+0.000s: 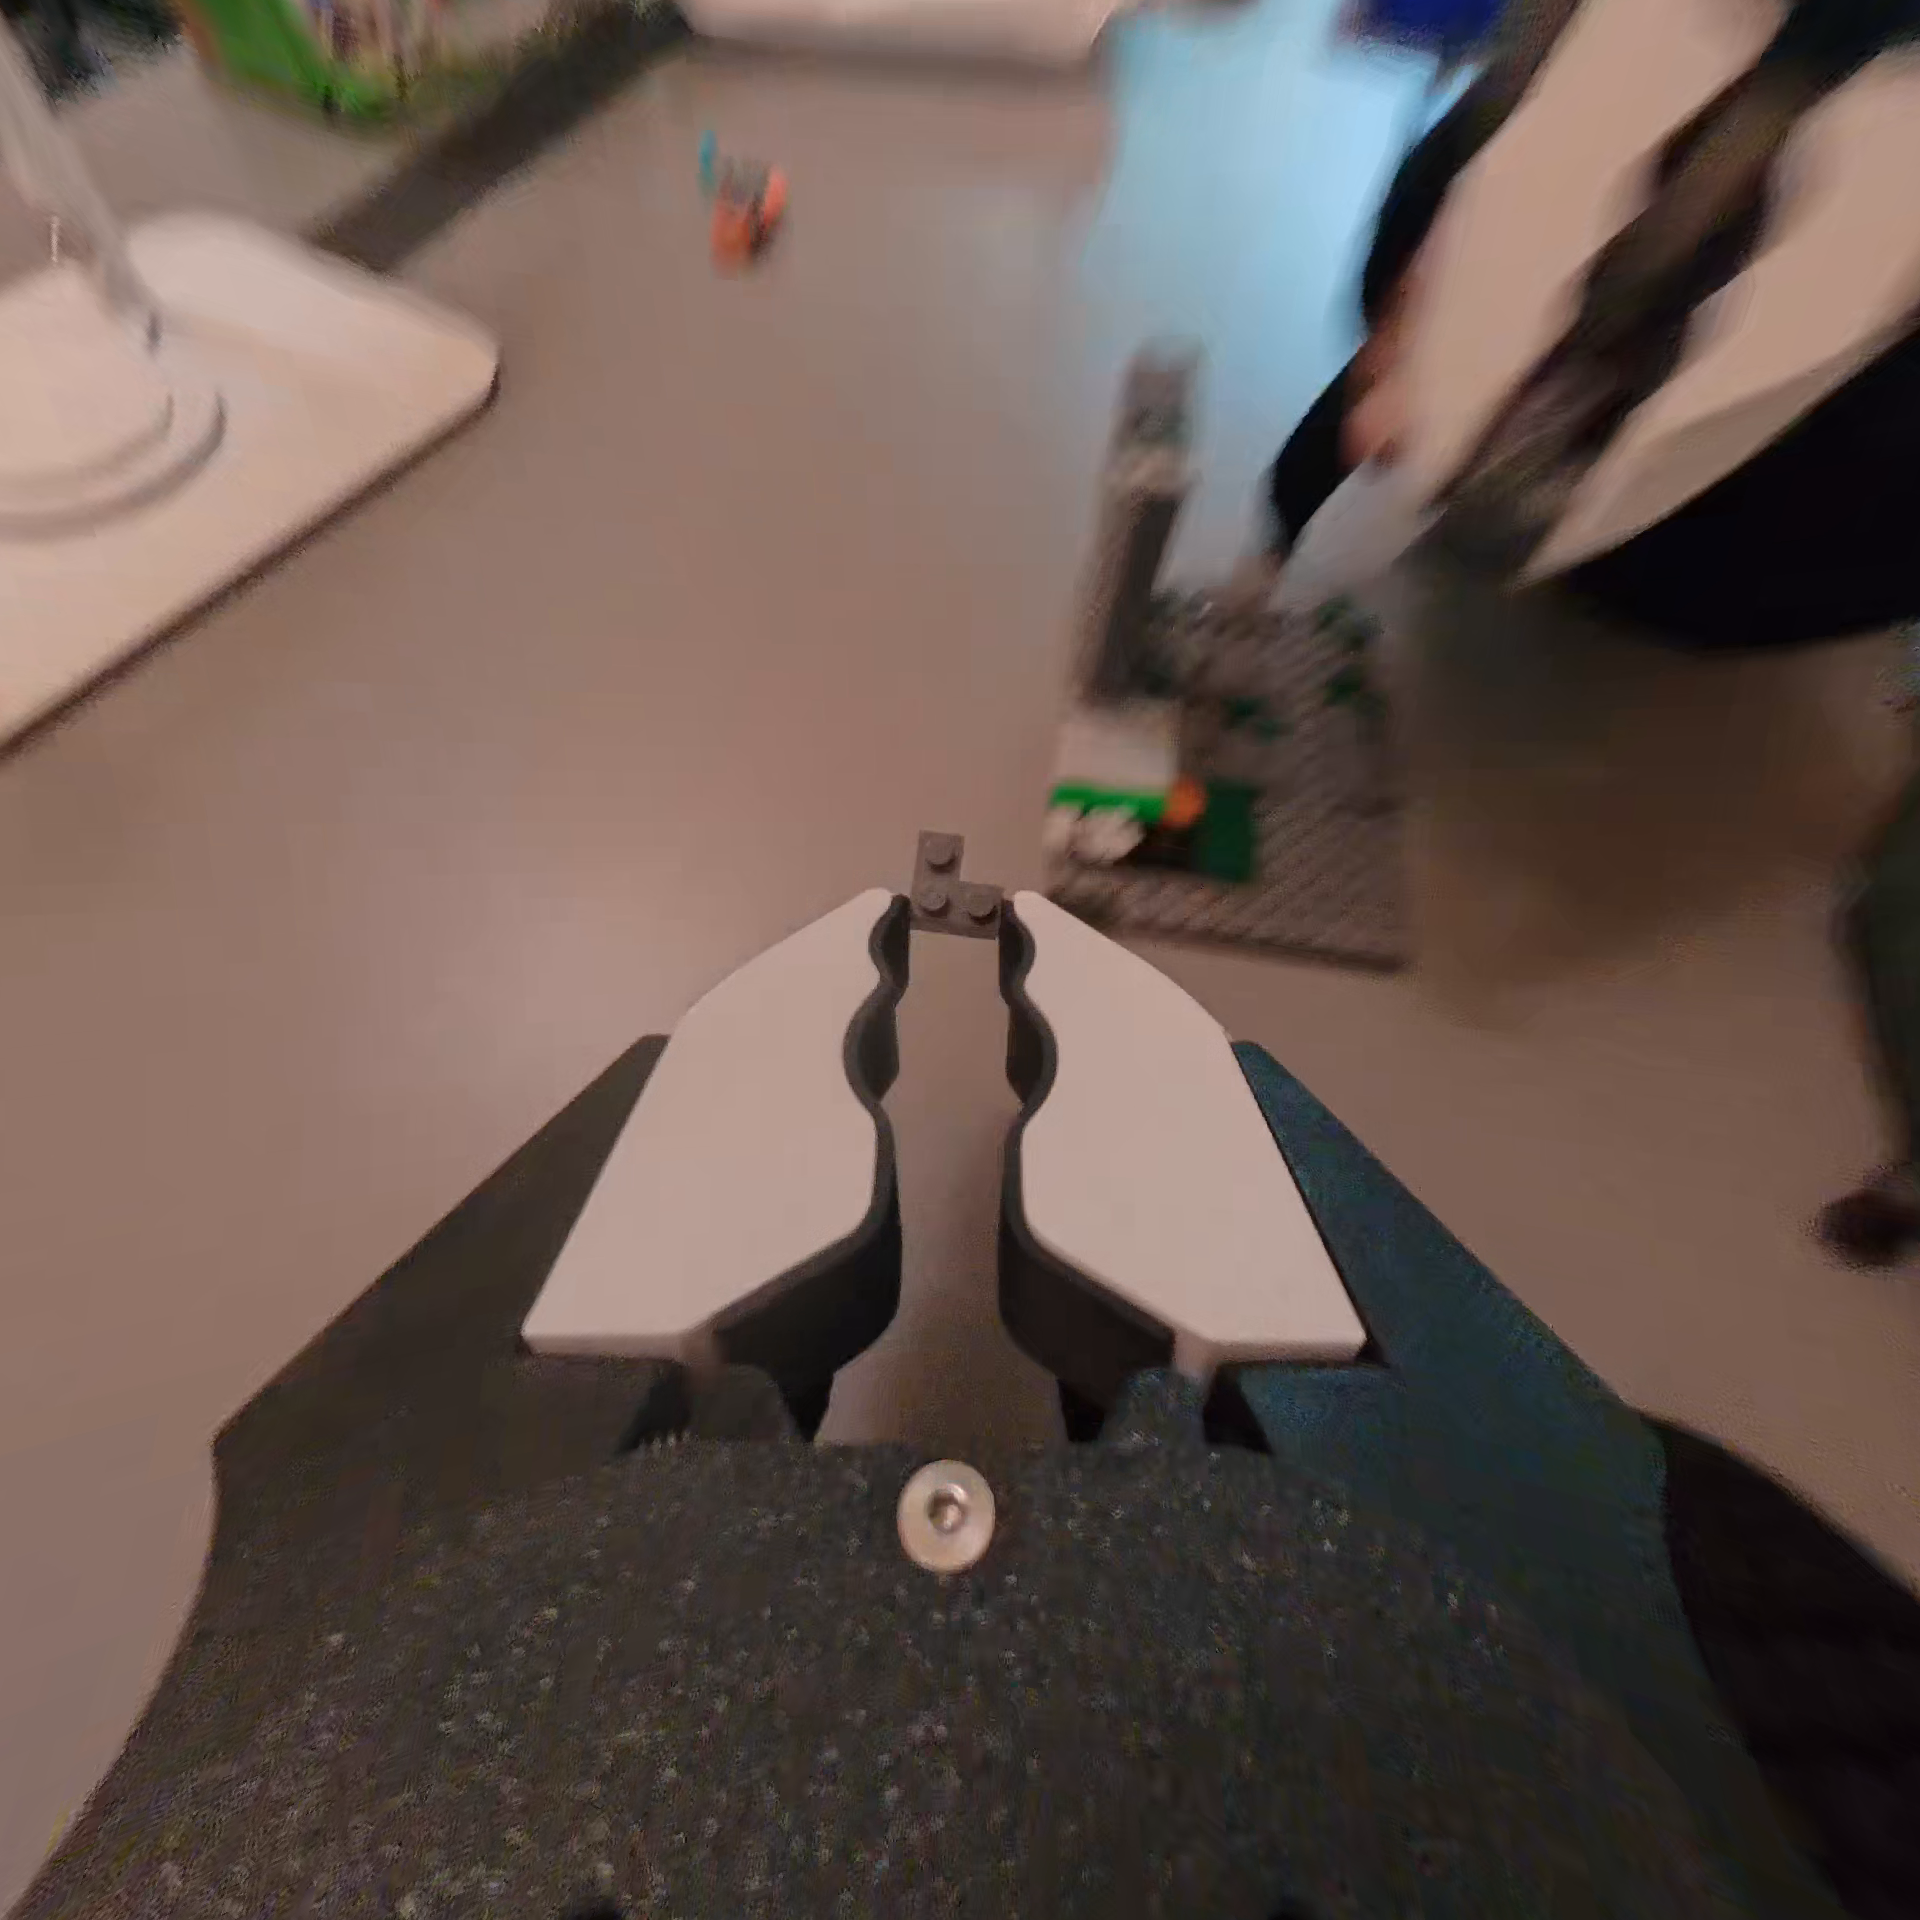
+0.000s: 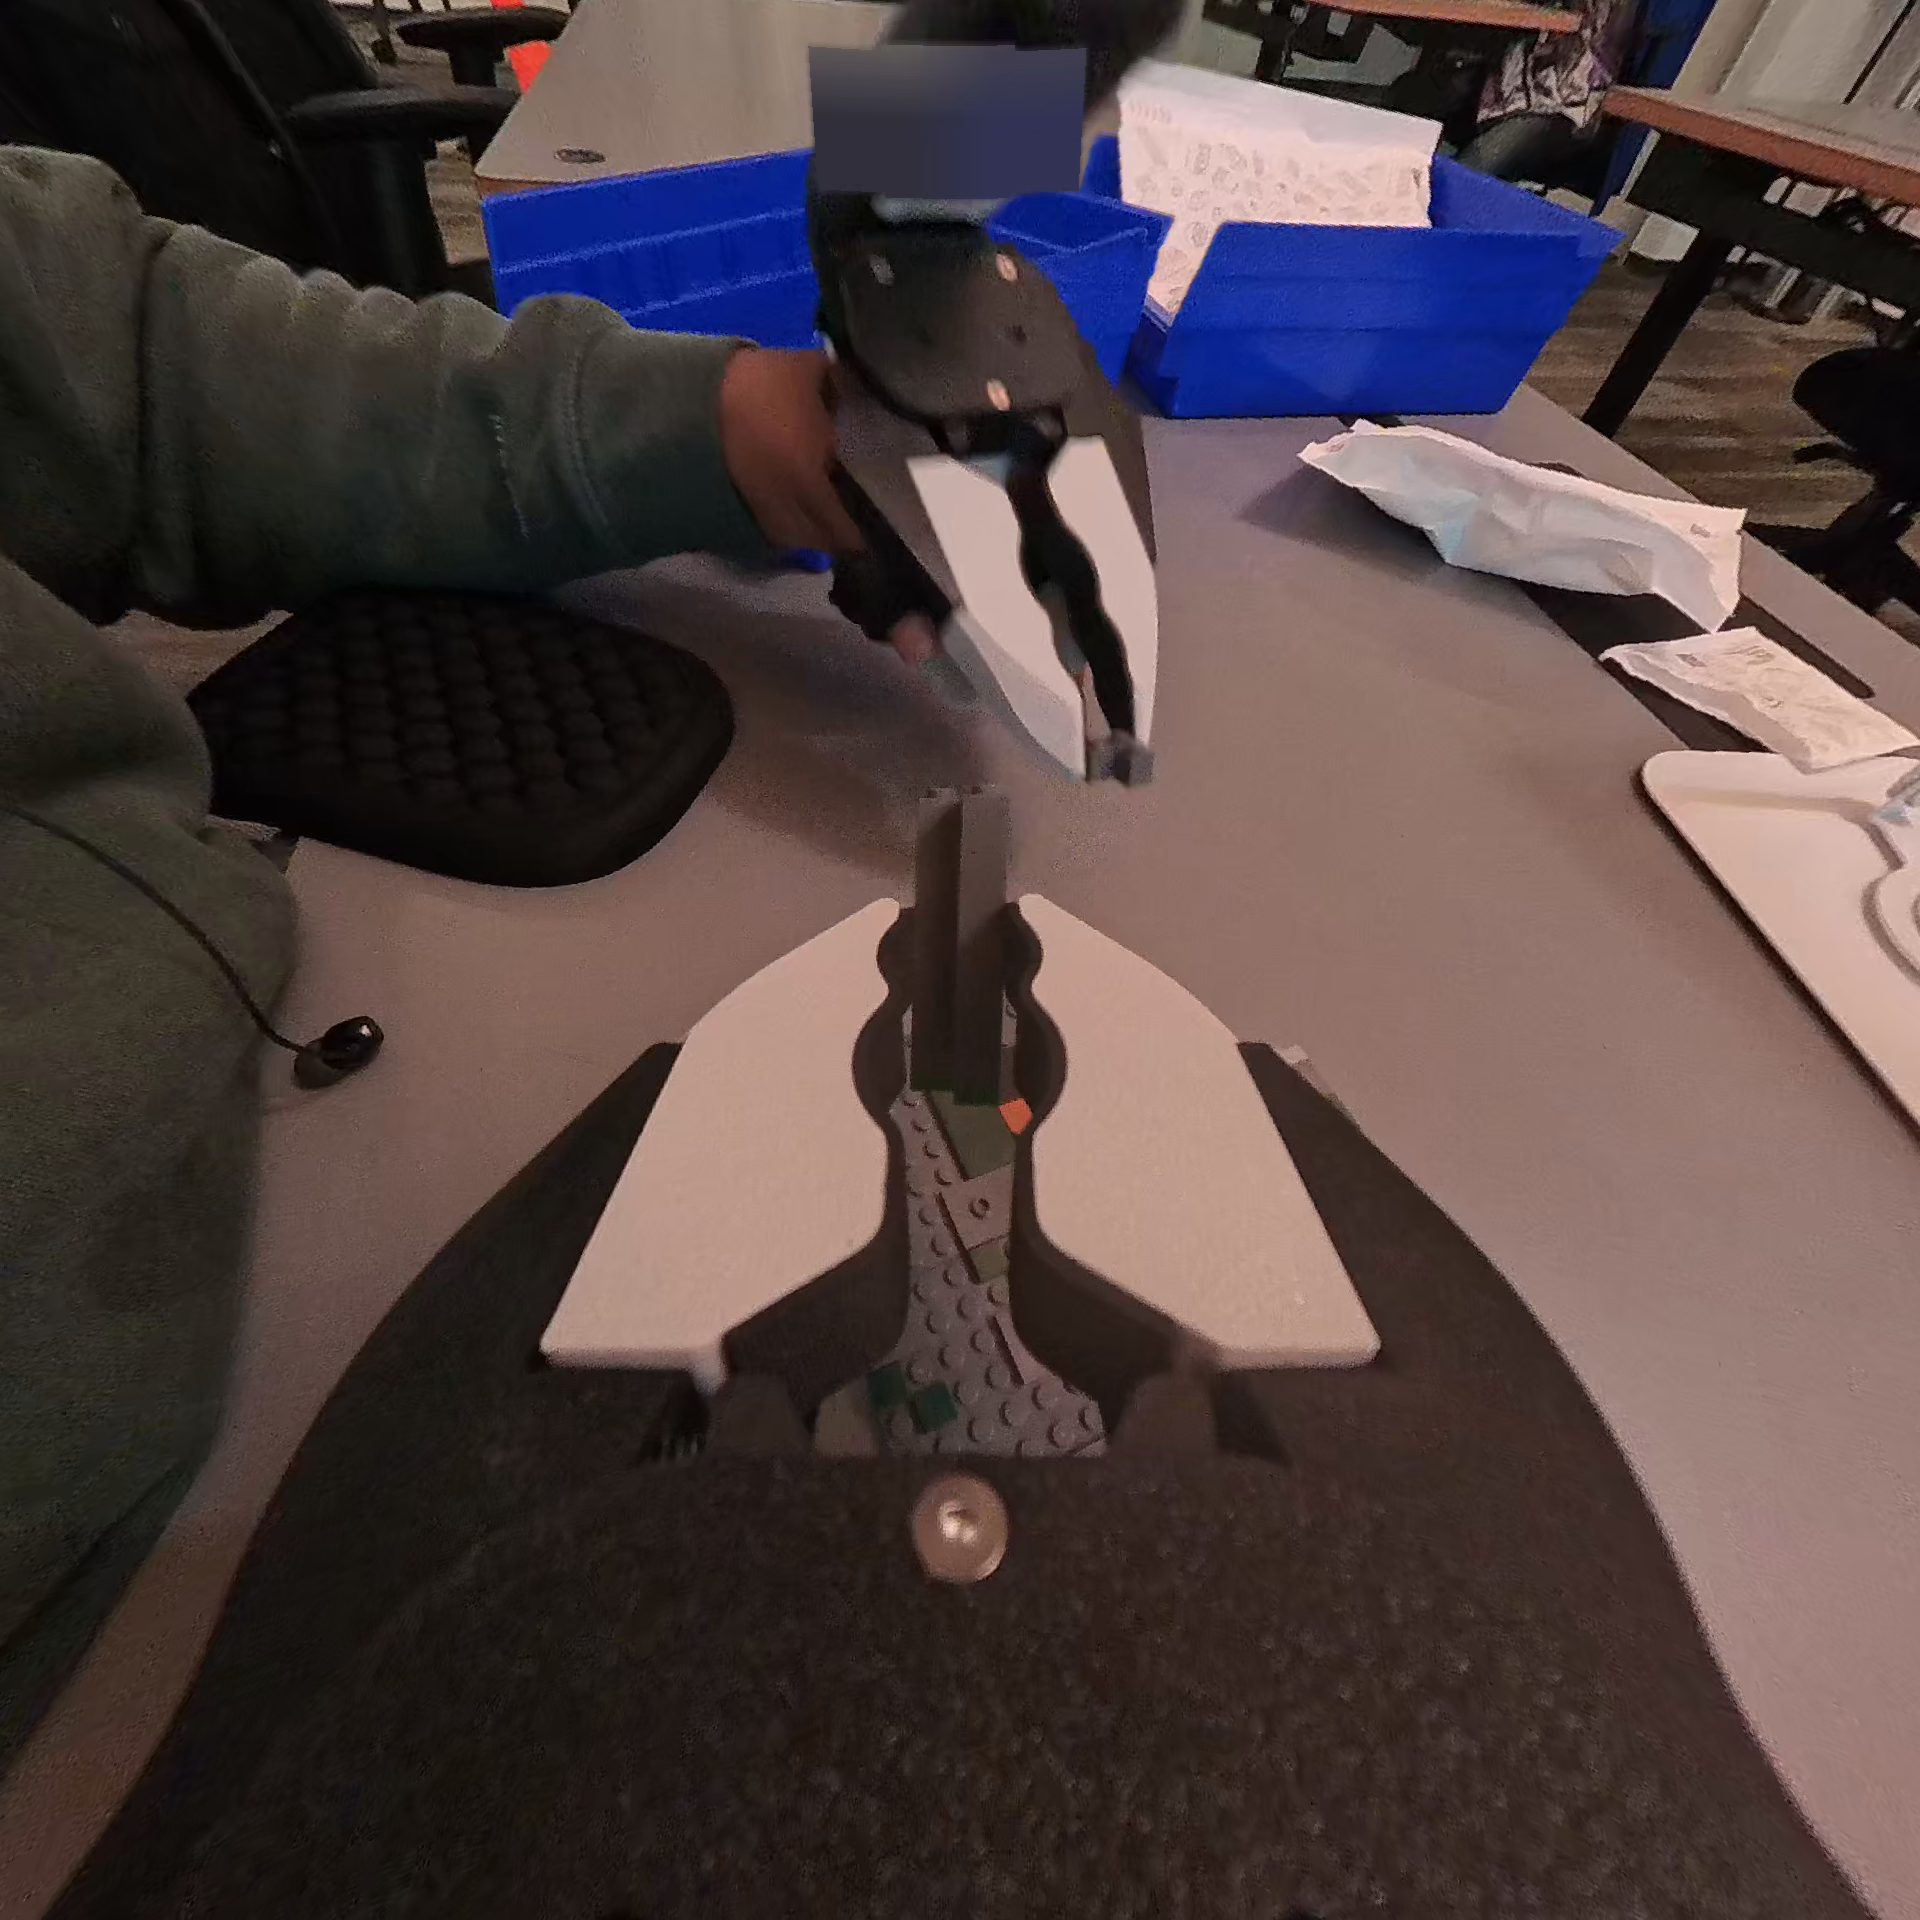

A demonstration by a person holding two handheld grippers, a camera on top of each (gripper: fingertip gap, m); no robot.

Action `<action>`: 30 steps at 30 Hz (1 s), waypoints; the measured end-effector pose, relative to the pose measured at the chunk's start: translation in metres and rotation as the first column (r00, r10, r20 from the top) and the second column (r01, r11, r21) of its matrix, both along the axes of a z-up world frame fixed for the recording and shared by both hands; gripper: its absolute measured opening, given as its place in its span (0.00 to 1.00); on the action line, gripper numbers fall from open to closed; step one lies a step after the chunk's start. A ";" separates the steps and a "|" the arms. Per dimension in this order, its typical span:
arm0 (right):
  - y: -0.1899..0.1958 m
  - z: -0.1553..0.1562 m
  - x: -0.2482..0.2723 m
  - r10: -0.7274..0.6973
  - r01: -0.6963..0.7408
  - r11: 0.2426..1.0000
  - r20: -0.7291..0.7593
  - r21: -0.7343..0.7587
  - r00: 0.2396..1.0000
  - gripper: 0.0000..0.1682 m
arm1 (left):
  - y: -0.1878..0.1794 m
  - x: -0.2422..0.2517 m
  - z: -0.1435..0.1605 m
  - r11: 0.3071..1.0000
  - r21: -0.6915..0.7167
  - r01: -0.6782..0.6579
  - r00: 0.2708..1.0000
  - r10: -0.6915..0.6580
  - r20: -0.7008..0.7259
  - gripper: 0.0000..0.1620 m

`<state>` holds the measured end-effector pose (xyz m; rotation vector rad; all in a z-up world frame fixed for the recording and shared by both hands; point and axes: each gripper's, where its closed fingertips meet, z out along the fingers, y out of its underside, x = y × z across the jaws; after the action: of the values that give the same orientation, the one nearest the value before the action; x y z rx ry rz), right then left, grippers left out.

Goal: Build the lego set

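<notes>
The left gripper [image 1: 956, 909] pinches a small dark grey L-shaped plate [image 1: 951, 878] by its lower edge, the fingers [image 1: 769, 1122] closed to just the width of the piece and held above the grey desk [image 1: 623, 675]. The right gripper [image 2: 961, 914] is clamped on a tall dark grey column [image 2: 961, 914] rising from the grey studded baseplate [image 2: 961, 1340], which shows through the narrow gap between its fingers [image 2: 1164, 1153] with green pieces and one orange piece on it. From the left wrist camera the build [image 1: 1226, 748] sits blurred to the right, beside a light blue booklet [image 1: 1216, 260], with a small orange model [image 1: 746, 213] farther off. Only the right wrist camera shows the left gripper carrying its plate just beyond the column top — plus blue bins [image 2: 1330, 301], crumpled bags [image 2: 1527, 520], a black mesh pad [image 2: 457, 727] and a green sleeve [image 2: 312, 436].
</notes>
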<state>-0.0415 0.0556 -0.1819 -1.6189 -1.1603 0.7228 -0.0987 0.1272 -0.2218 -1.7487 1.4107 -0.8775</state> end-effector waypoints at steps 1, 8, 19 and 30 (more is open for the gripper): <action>0.001 0.000 0.000 -0.002 0.002 1.000 -0.005 0.000 1.000 0.09 | -0.011 0.007 0.020 0.999 -0.010 0.035 0.996 -0.034 0.078 0.10; -0.003 0.017 -0.003 0.007 -0.003 0.999 -0.088 0.043 0.996 0.09 | -0.076 0.043 0.096 0.967 -0.057 0.249 0.923 -0.219 0.318 0.10; -0.014 0.038 0.001 0.021 -0.007 0.994 -0.136 0.109 0.991 0.09 | -0.088 0.057 0.097 0.951 -0.058 0.302 0.912 -0.271 0.309 0.10; -0.022 0.034 -0.004 0.077 -0.072 0.997 -0.140 0.041 0.987 0.09 | -0.097 0.053 0.092 0.931 0.009 0.364 0.916 -0.360 0.179 0.10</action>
<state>-0.0452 0.0332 -0.1483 -1.4761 -1.1292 0.8465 -0.0456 0.0298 -0.1298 -1.4034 1.6350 -1.2194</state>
